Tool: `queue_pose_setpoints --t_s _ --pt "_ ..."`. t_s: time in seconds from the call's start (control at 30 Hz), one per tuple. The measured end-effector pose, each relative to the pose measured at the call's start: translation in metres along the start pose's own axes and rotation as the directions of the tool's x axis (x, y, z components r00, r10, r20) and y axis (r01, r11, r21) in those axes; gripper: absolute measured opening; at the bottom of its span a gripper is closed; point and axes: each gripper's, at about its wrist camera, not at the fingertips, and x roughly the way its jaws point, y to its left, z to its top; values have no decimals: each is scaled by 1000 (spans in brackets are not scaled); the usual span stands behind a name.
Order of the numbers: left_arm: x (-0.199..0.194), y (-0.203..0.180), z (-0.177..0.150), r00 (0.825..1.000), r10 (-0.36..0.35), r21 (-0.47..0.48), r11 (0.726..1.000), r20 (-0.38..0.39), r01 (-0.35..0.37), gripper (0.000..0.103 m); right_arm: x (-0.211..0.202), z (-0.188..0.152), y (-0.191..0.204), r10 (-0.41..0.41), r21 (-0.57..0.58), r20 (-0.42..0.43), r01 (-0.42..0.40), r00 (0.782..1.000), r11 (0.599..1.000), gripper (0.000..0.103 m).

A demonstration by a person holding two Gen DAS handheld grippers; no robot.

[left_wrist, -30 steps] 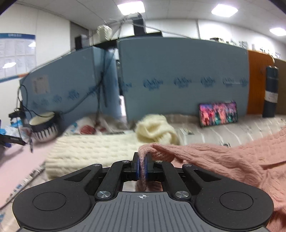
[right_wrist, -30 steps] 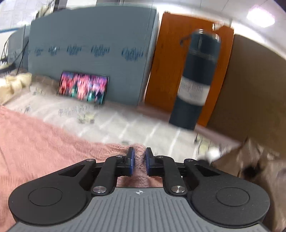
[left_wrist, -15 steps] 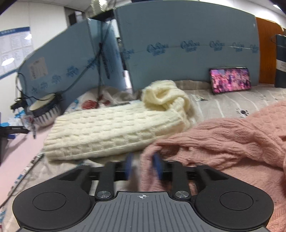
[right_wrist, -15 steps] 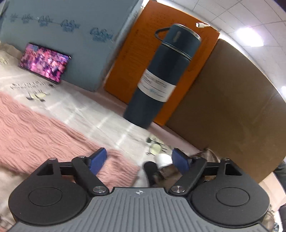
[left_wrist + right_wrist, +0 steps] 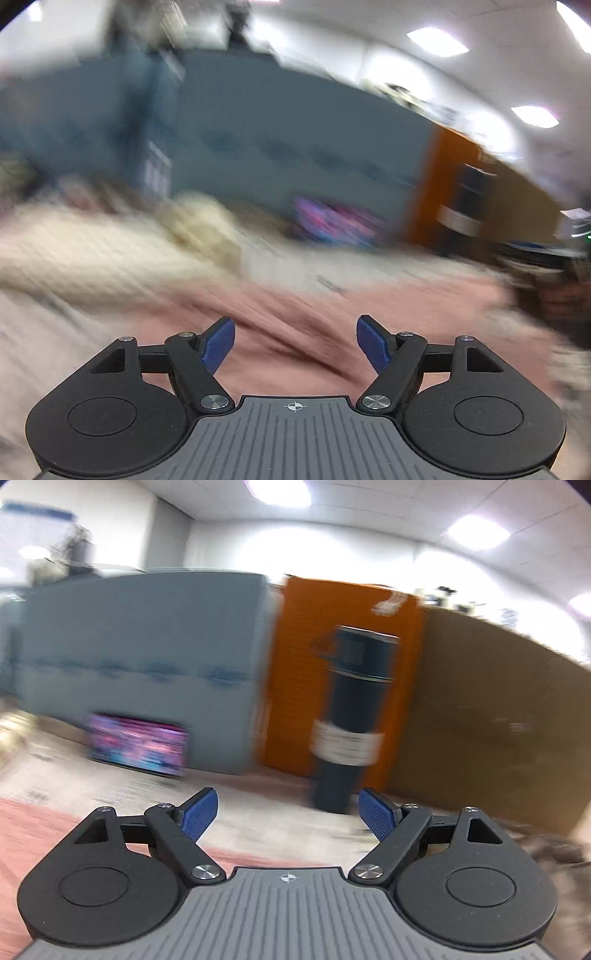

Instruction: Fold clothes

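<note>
The flask [image 5: 349,723] stands by the orange board [image 5: 295,664]; bare cloth [image 5: 258,805] lies open in front of it.

Pink sweater [image 5: 295,332], cream knit [image 5: 92,258]

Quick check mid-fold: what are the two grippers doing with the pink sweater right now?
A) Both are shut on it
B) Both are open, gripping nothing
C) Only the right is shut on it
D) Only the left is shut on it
B: the left gripper has its blue pads spread wide with the pink sweater lying loose below, and the right gripper is spread just as wide with nothing between its pads.
</note>
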Motion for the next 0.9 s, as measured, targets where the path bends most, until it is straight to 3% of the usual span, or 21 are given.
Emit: queue_pose_setpoints --t_s 0.13,0.17,0.23,0.33,0.4,0.5,0.57,0.6,0.63,0.7,0.73,0.77,0.83,0.9 --pt "18 -27 -17 990 -88 83 992 -109 97 68 -5 0 34 126 -24 1 -126 992 992 83" --pt "19 -33 -21 989 -103 125 985 -110 116 37 -7 0 42 147 -34 -1 -147 989 989 83" --pt "15 -41 -26 988 -122 180 974 -92 137 7 -9 -2 54 180 -40 -6 -180 984 983 83" --pt "1 -53 -30 980 -190 241 950 -52 197 5 -17 -4 66 219 -24 -10 -220 976 975 83" --pt "-10 -63 -33 964 -263 283 922 -37 263 5 -23 -6 68 249 15 -13 -248 968 969 83" --pt "-14 -81 -44 934 -345 349 868 -90 354 6 -33 -8 67 299 95 -20 -296 954 951 83" --pt "-11 -90 -54 918 -374 378 837 -136 397 16 -41 -11 65 345 151 -21 -338 938 929 83" --pt "-10 -94 -58 917 -372 395 829 -143 397 20 -46 -13 64 369 180 -21 -360 929 916 83" --pt "-12 -95 -61 917 -375 412 820 -135 397 29 -51 -16 64 391 210 -22 -379 920 902 83" --pt "-26 -91 -61 896 -430 426 794 -108 433 57 -62 -22 62 445 278 -29 -420 895 864 83" --pt "-35 -87 -60 884 -460 428 784 -86 450 76 -67 -26 61 473 307 -30 -442 881 843 83" --pt "-44 -82 -58 877 -478 429 782 -54 452 82 -73 -30 62 500 331 -32 -463 865 822 83" --pt "-59 -69 -55 885 -465 420 807 17 416 82 -83 -39 63 553 378 -33 -502 833 778 83" --pt "-68 -53 -50 917 -388 383 864 90 328 82 -89 -47 65 588 433 -43 -515 808 739 83"
